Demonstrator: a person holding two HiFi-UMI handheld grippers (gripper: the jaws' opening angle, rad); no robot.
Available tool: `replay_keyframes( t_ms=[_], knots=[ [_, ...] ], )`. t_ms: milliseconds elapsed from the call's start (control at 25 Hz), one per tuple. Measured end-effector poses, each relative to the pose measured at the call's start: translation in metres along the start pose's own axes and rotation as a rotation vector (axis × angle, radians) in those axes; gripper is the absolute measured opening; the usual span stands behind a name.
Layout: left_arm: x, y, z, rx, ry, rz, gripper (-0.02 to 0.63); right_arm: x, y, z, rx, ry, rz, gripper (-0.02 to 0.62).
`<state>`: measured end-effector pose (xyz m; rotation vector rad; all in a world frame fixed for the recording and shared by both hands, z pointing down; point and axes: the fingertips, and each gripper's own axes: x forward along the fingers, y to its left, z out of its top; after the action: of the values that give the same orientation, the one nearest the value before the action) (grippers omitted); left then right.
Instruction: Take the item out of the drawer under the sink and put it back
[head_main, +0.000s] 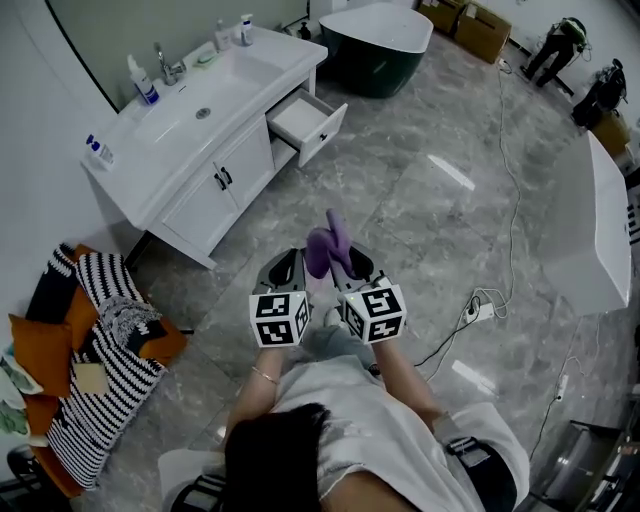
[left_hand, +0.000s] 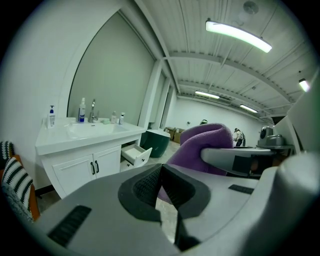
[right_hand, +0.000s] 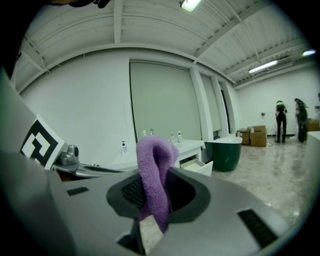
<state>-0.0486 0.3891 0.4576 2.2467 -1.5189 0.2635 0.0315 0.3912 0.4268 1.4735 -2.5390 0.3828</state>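
Right gripper: the right gripper (head_main: 352, 262) (right_hand: 155, 200) is held out in front of the person, and its jaws pinch a purple fuzzy towel (head_main: 325, 245) (right_hand: 154, 165) (left_hand: 200, 140).
Towel shape: it is folded into a loop that stands above the pads. Its lower end drops out of sight beneath the jaws.
Left gripper: the left gripper (head_main: 296, 260) (left_hand: 160, 185) is just beside the right one. Its jaws are pressed together with nothing between them.
Towel's place: it is held over the grey marbled floor (head_main: 420, 200), well apart from the vanity.
Drawer: the white drawer (head_main: 308, 122) (left_hand: 135, 154) (right_hand: 197, 166) stands pulled open under the right end of the white vanity counter (head_main: 250, 75) (left_hand: 75, 140). Its back part is hidden under the counter.
Counter: a chrome faucet (head_main: 165, 65) and a white pump bottle with a blue label (head_main: 143, 82) stand along the back edge. Small containers sit at the back right corner, too small to make out.
Beyond the vanity: a dark green bathtub (head_main: 375, 45) (right_hand: 223, 152), partly cut off at the top in the head view.
Far end: standing figures (right_hand: 281, 120), too distant to make out.
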Motion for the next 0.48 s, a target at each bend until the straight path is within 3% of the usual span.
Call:
replay_keyframes(
  t_ms=[480],
  knots=[
    [0.060,-0.020,0.023,0.003,-0.002,0.043,0.003,0.030,-0.063,0.017,-0.006,0.004,0.043,0.087]
  ],
)
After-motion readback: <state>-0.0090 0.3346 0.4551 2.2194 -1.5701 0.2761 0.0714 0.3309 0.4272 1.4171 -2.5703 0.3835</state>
